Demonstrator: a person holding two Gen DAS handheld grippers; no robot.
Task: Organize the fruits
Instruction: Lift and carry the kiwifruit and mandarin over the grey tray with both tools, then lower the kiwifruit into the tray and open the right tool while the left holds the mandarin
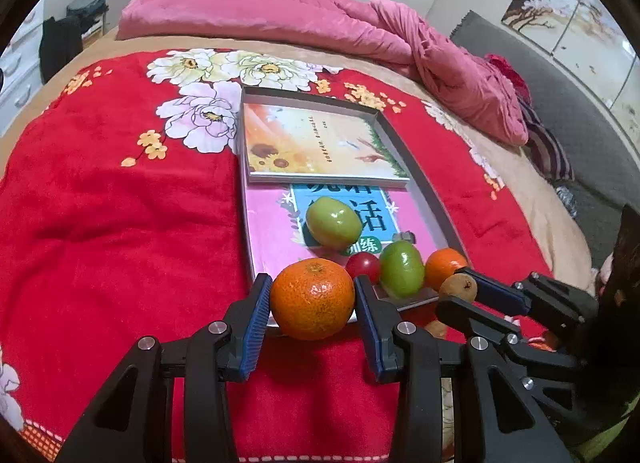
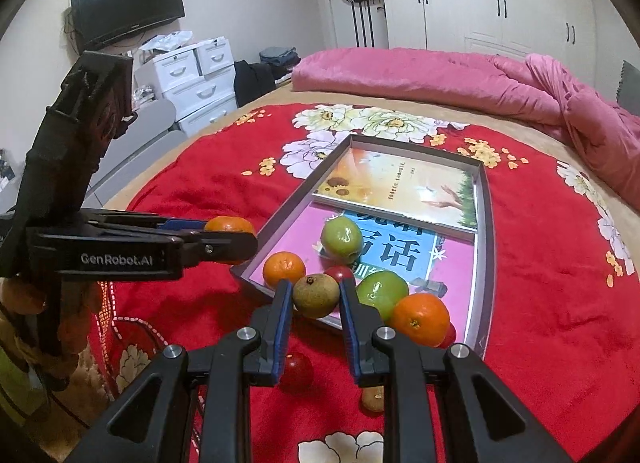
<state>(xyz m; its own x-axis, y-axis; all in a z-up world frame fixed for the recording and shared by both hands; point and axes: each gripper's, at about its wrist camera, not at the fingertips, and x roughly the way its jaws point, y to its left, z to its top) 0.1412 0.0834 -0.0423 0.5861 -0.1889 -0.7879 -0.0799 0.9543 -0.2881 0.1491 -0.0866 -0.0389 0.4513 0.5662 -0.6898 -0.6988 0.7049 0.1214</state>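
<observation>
Left claw [image 1: 313, 299] pinches a dimpled tangerine [image 1: 312, 298]; right claw [image 2: 313, 295] (speckled brown fruit [image 2: 315, 295]) pinches too.

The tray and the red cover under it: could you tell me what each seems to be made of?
The tray looks like thin metal or coated card with a dull silver-grey finish: straight, thin upright walls and sharp corners. The red cover looks like plush fleece or towelling: matte, soft rumpled folds, printed flowers.

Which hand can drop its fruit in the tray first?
Probably the right. Its hand-held gripper holds the brown fruit right over the tray's near rim. The left hand-held gripper holds its orange just short of that rim.
</observation>
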